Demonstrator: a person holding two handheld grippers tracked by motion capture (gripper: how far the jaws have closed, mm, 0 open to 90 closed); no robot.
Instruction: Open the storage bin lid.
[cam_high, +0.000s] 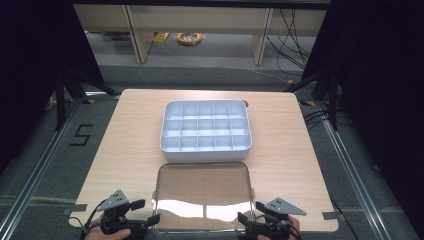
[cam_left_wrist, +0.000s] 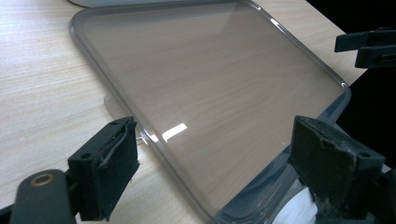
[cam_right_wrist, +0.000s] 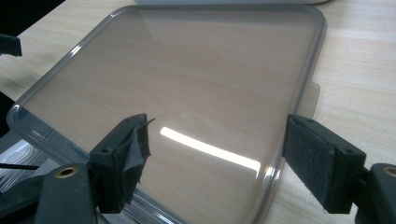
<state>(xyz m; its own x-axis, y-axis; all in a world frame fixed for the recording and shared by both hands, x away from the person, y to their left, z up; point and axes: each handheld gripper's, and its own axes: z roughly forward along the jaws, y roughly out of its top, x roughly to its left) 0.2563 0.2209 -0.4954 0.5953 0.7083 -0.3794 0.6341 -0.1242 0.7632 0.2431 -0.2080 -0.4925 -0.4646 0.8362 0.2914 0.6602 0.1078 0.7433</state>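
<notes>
At the desk's (cam_high: 130, 135) near left corner a hand (cam_high: 107, 233) holds the left gripper (cam_high: 145, 212), which sits just off the lid's (cam_high: 202, 192) near left corner with its jaws spread wide. In the left gripper view (cam_left_wrist: 212, 154) the two black pads stand well apart, one over bare wood left of the lid's (cam_left_wrist: 210, 88) rim, the other past the lid's near edge, so that the corner lies between them; they grip nothing, and whether either pad touches the rim I cannot tell. The lid is clear plastic with rounded corners, lying flat along the middle of the desk's near edge, its near rim at or slightly over that edge, with the wood grain showing through it and a bright streak of glare near the front. Just behind it, toward the middle of the desk, stands the tray (cam_high: 206, 146), a pale box split into a grid of small compartments, all bare; its near wall is just beside the lid's far edge. At the near right corner of the lid the right gripper (cam_high: 247, 212) is held likewise, jaws wide and gripping nothing. In the right gripper view (cam_right_wrist: 215, 158) one pad hangs over the lid's (cam_right_wrist: 187, 70) surface and the other over the desk (cam_right_wrist: 359, 93) outside the rim, with the lid's right edge between them.
</notes>
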